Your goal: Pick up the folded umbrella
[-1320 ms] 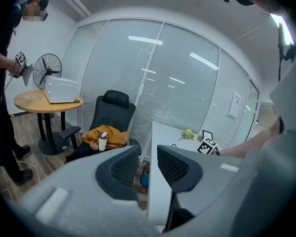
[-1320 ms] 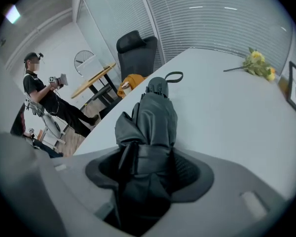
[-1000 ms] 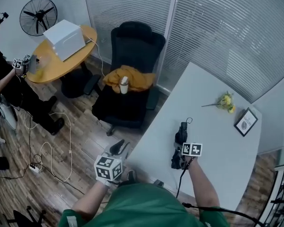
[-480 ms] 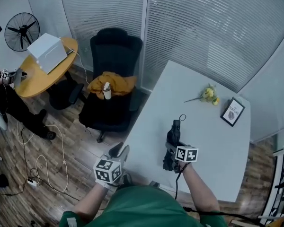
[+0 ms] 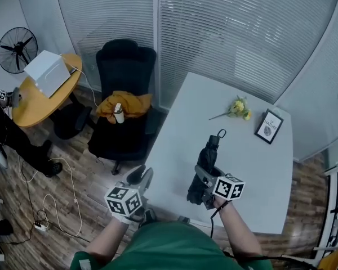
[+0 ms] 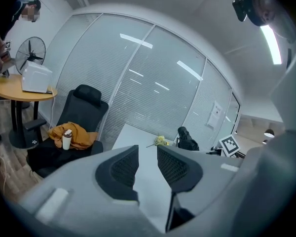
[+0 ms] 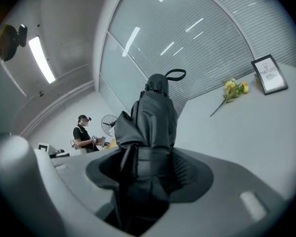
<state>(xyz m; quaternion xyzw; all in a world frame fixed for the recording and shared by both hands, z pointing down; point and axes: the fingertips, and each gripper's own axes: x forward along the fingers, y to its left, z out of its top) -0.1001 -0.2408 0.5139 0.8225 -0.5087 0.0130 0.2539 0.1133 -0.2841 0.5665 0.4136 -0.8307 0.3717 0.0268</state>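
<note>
My right tool (image 5: 205,180) clamps the black folded fabric umbrella (image 5: 209,155) over the white counter (image 5: 186,111), near edge — left tool (image 5: 139,176) parted, empty.

The folded umbrella (image 5: 210,153) sits between the right tongs (image 5: 201,180) over the near part of the tabletop (image 5: 253,173), with the flowers (image 5: 236,107) and, right of them, the picture frame (image 5: 268,126) at its far end. The left tongs (image 5: 141,178) hang off the tabletop's left edge, above the floor (image 5: 73,190). Left of the tabletop stands a chair (image 5: 124,66) with a cloth (image 5: 132,103) and a bottle (image 5: 119,113) on its seat, then a round table (image 5: 28,103) carrying a box (image 5: 45,72), with a fan (image 5: 17,49) behind.
</note>
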